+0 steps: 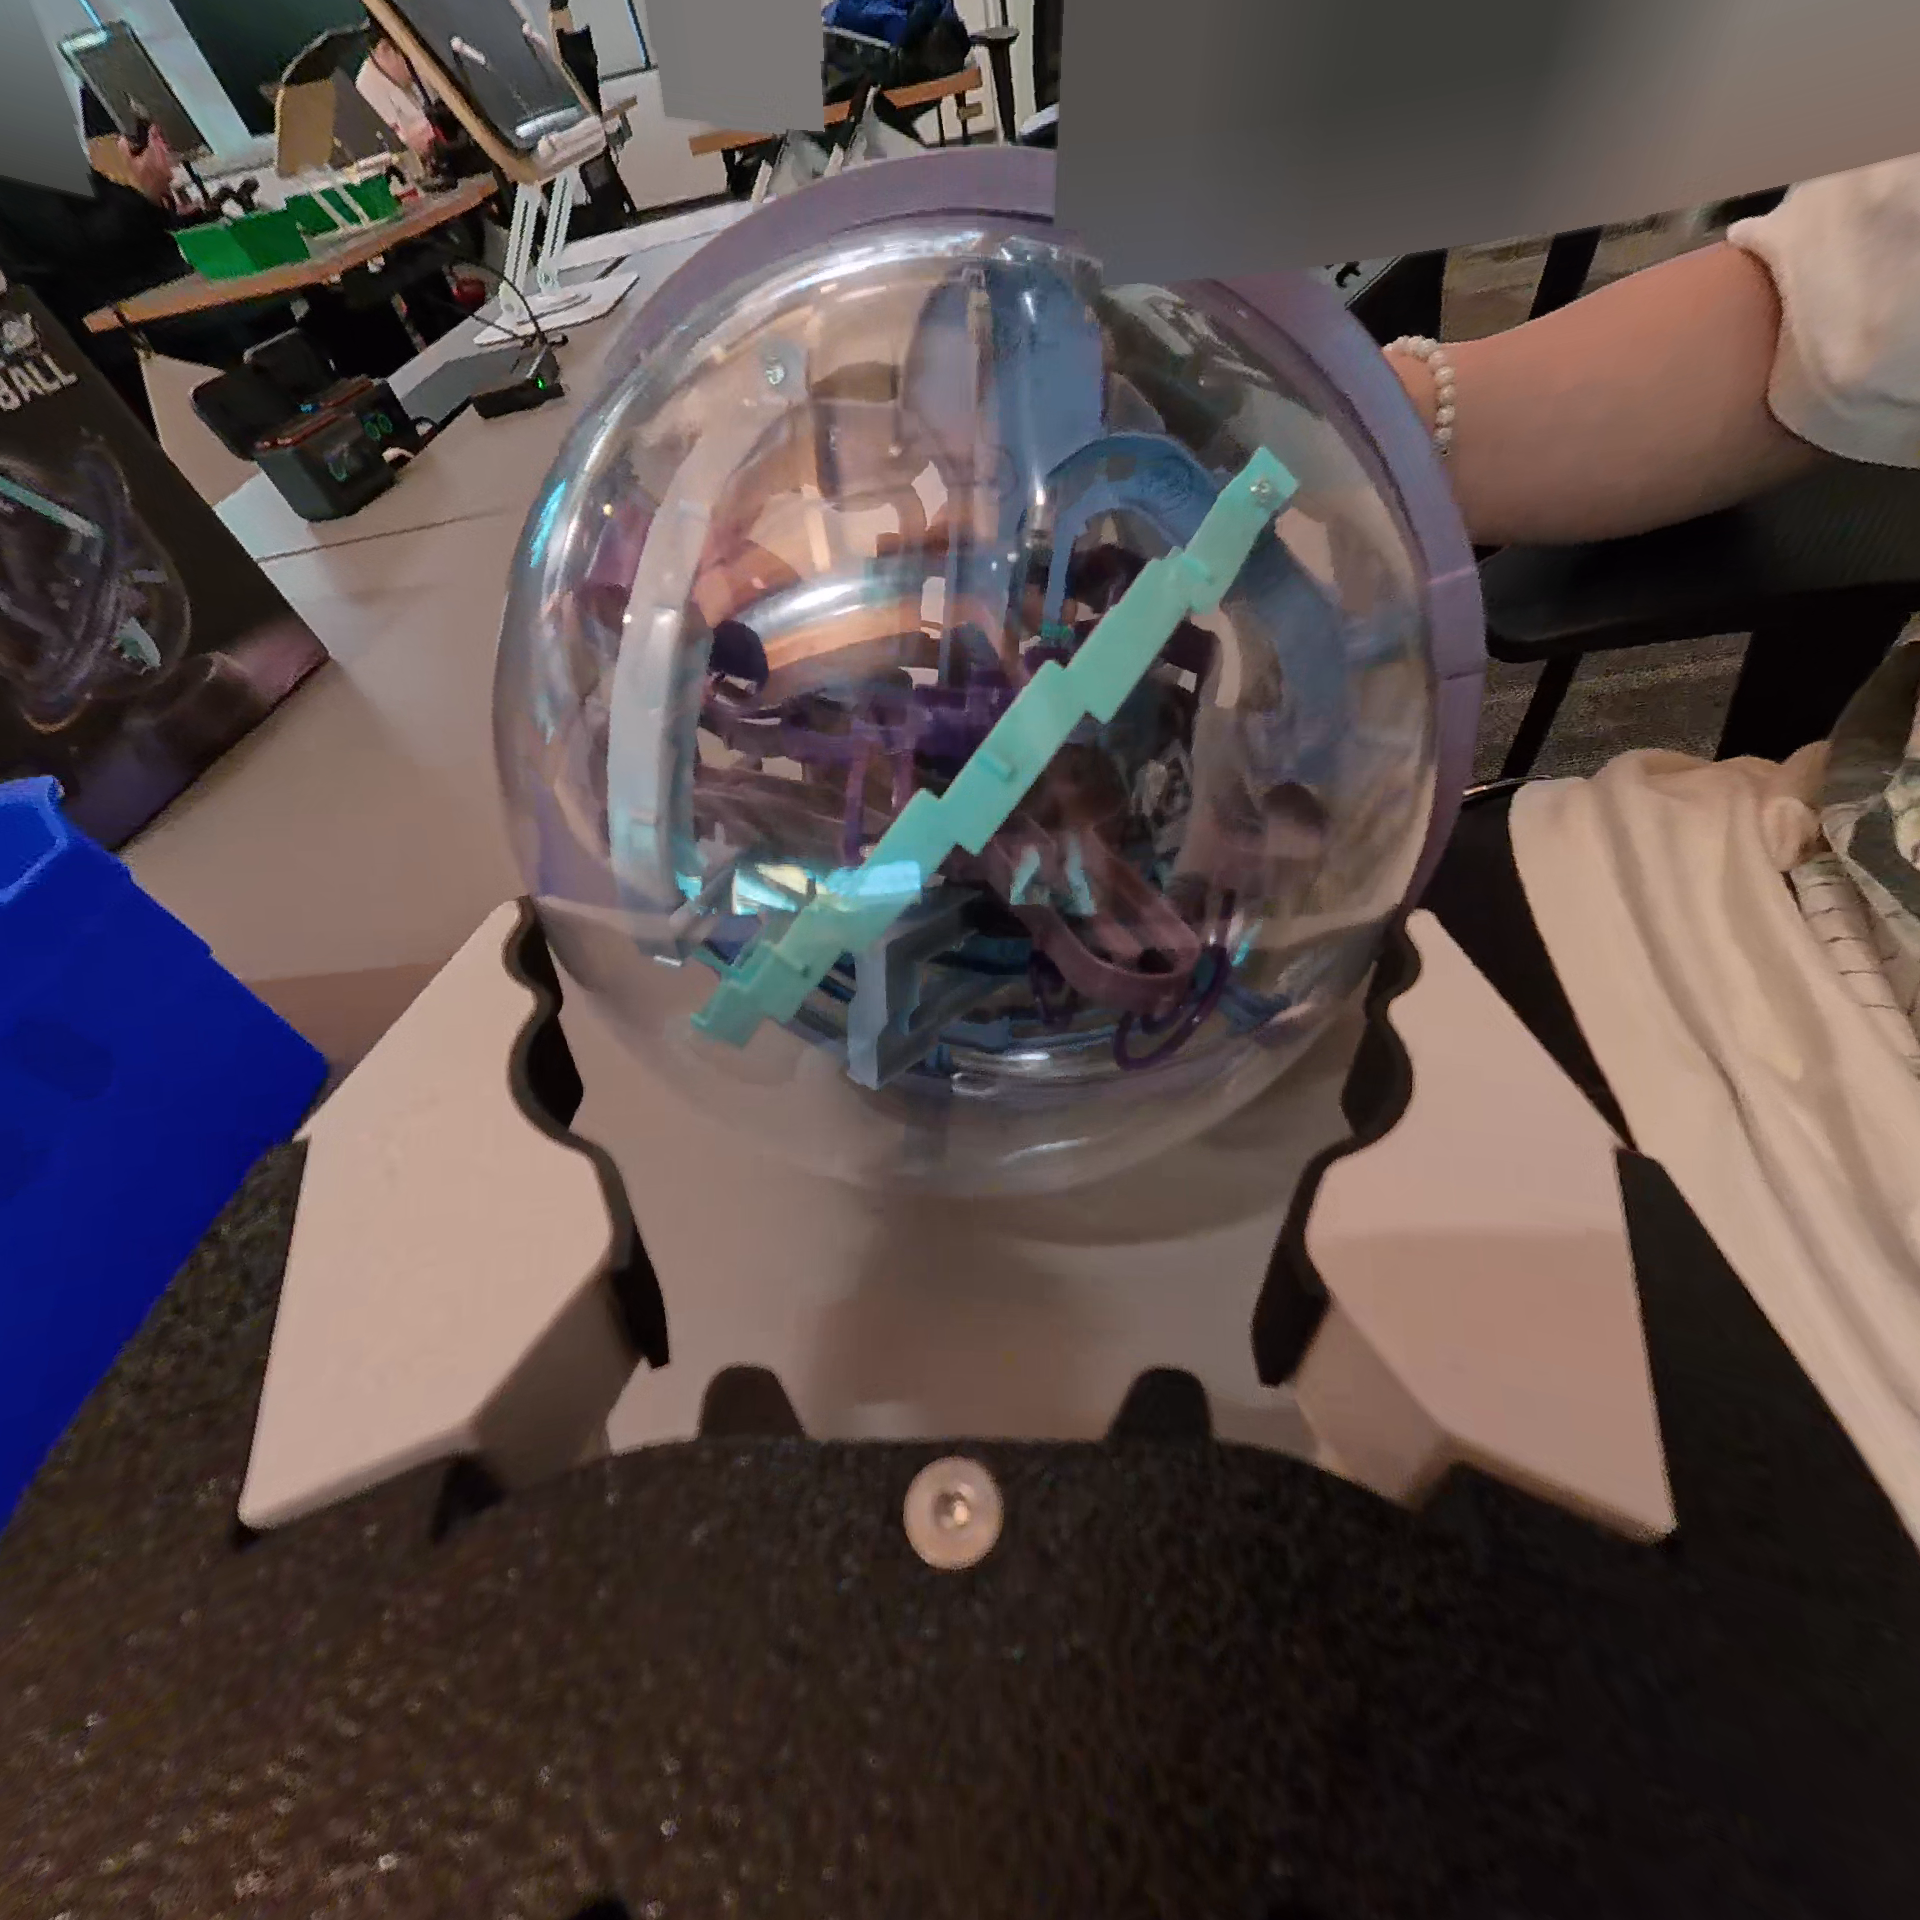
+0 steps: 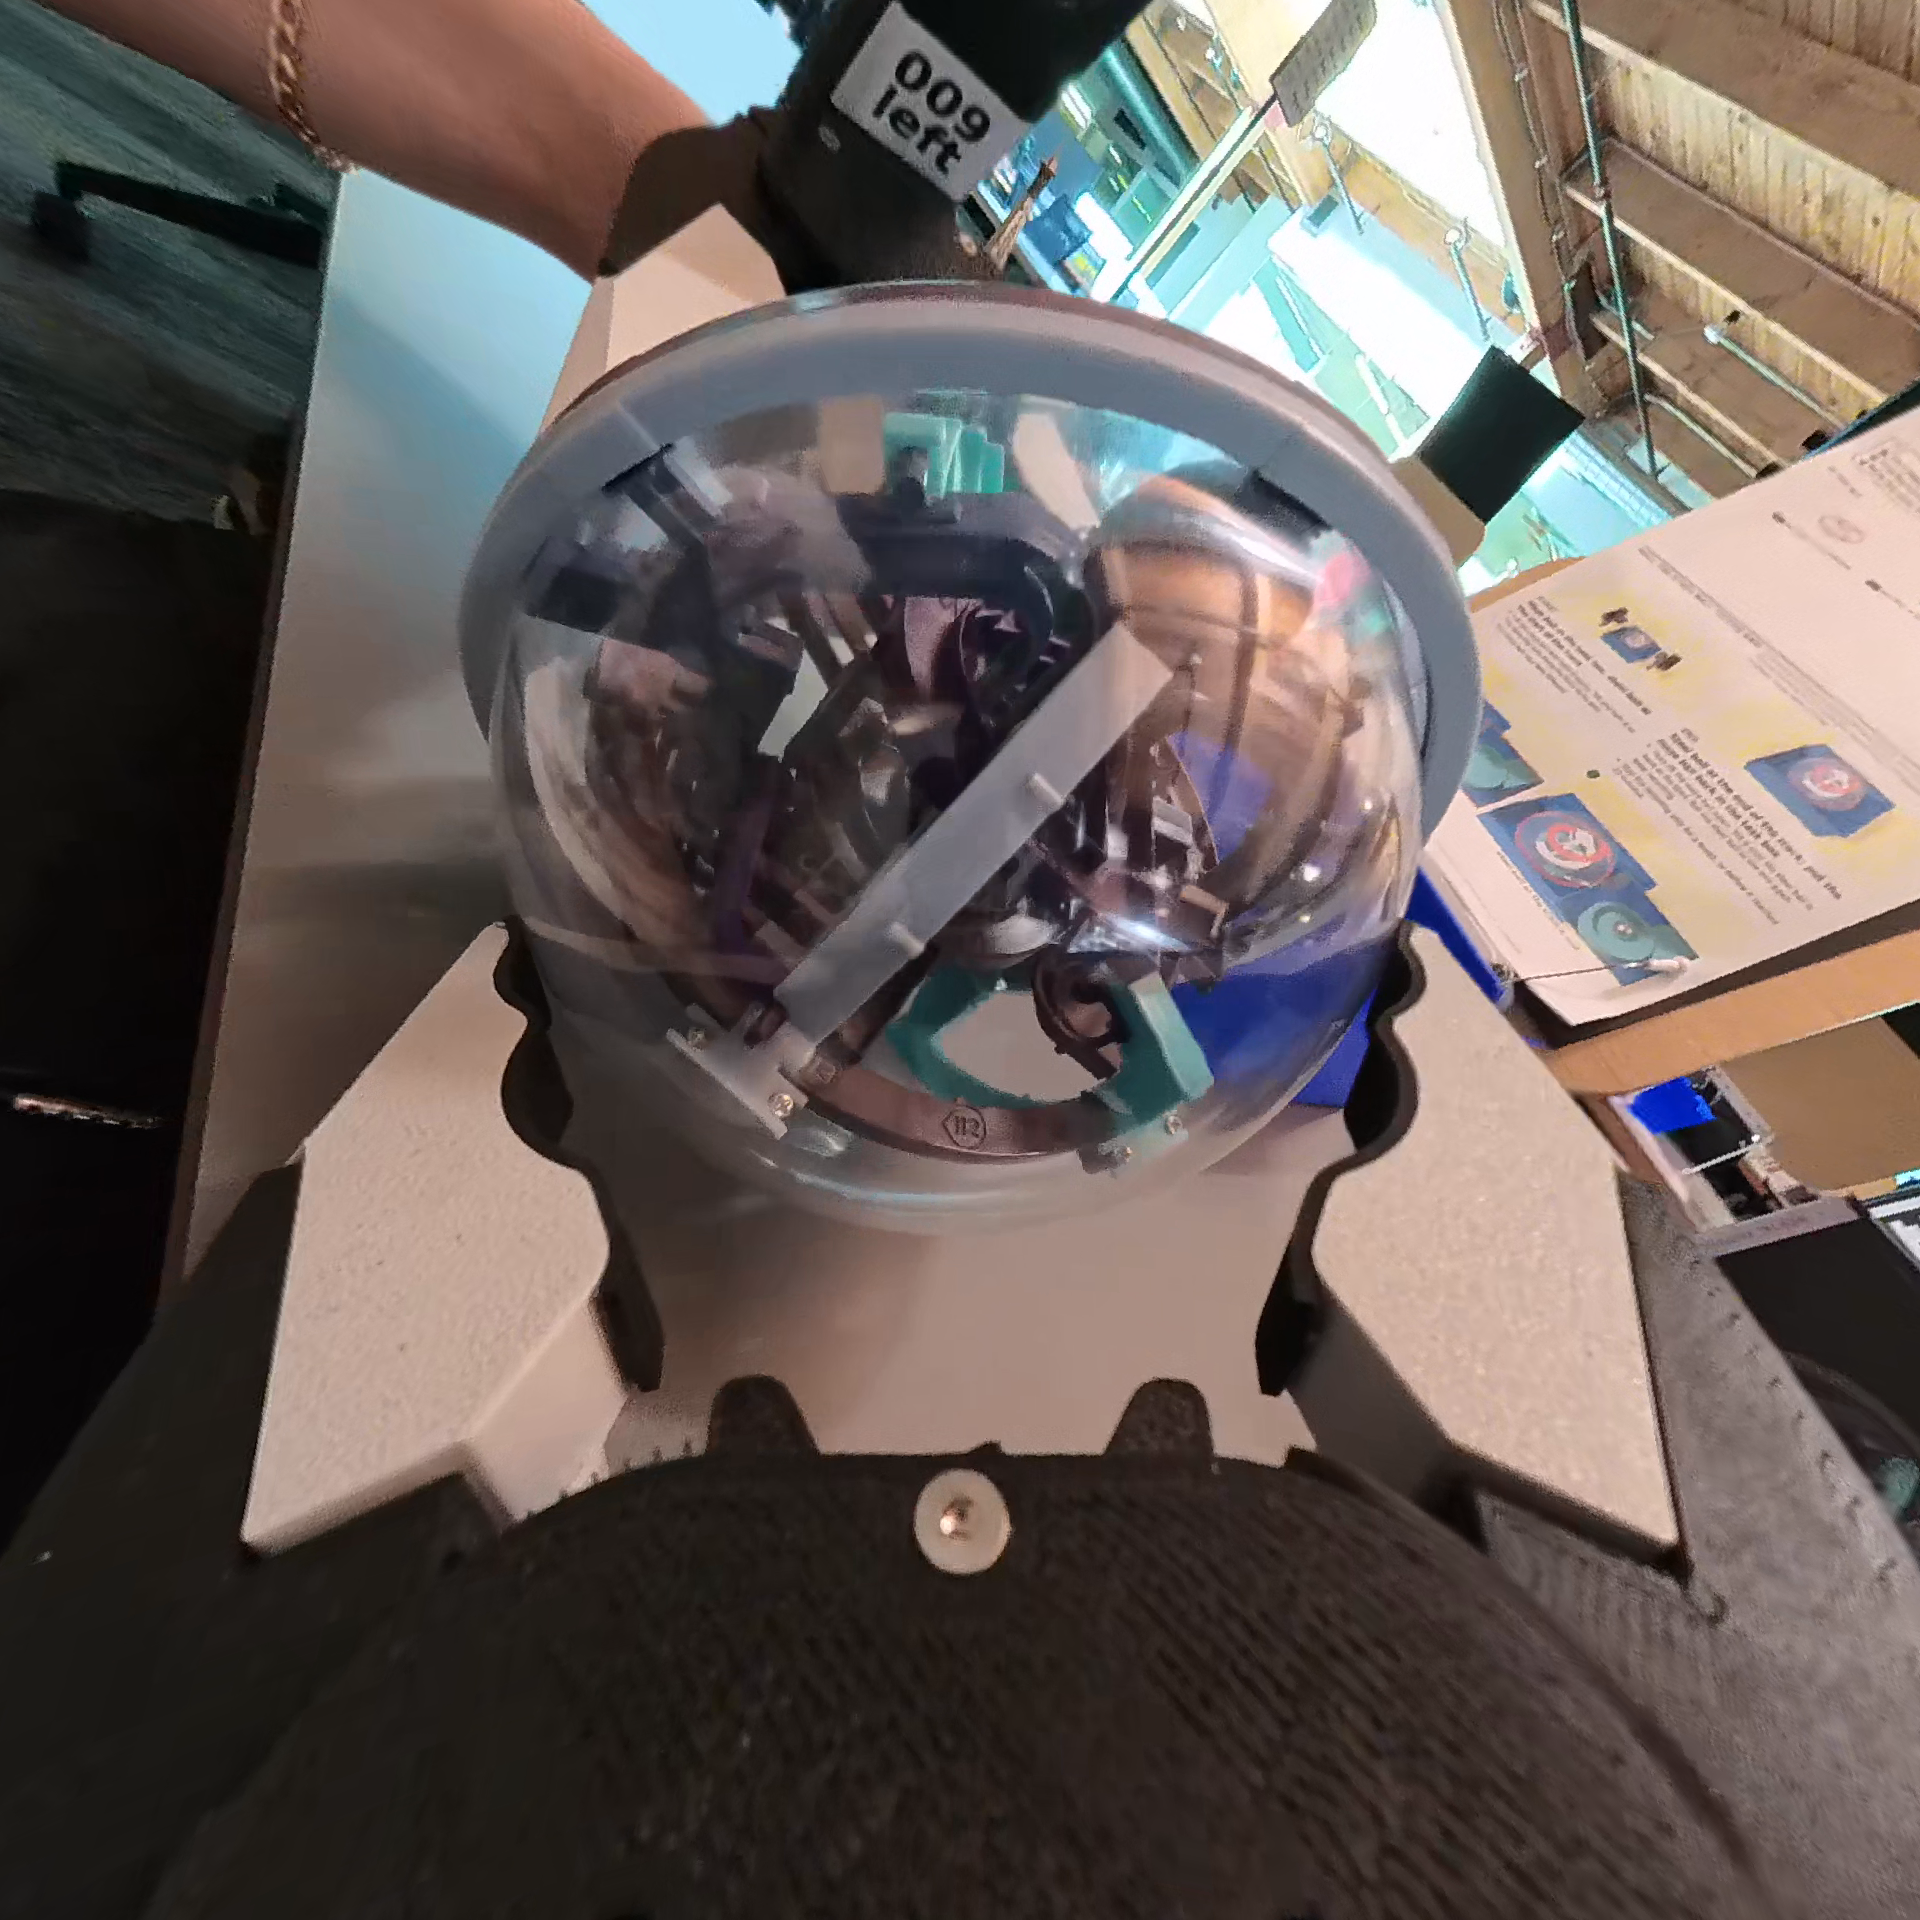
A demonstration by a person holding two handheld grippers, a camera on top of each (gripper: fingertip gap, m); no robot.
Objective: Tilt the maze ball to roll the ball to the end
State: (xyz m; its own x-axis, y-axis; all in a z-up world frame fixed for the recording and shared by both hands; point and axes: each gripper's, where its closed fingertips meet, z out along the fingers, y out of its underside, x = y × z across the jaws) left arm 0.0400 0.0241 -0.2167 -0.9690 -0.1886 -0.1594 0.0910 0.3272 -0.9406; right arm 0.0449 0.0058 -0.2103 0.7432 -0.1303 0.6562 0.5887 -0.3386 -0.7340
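Landmark: maze ball (image 1: 966, 665), a clear globe with a lilac band round its middle, held up off the worktop (image 1: 395, 582).
Left of the globe: blue box (image 1: 125, 1018) low and near; dark carton (image 1: 94, 561) standing just past it.
Left tongs (image 1: 961, 1039): spread wide, both fingers (image 1: 540, 1049) cupping one half of the globe, shell touching the notched inner edges on both sides.
Inside, left view: mint stepped track (image 1: 997, 769) runs aslant, low end toward the left finger, high end up toward the band.
Right of the globe, left view: a forearm with a bead bracelet (image 1: 1439, 390), close behind the band.
Right tongs (image 2: 956, 1049): also spread, cradling the opposite half; its view looks up from below, ceiling beams past the globe.
Inside, right view: grey ramp (image 2: 966, 842) slanting up to the right.
Right of the globe, right view: printed sheet (image 2: 1704, 790) on cardboard.
Key relation: the globe sits squarely between both tongs, neither nearer; its band lies across the line joining them.
Small ball: cannot find it in either view.
Judgement: any tilt must be made by both hands together.
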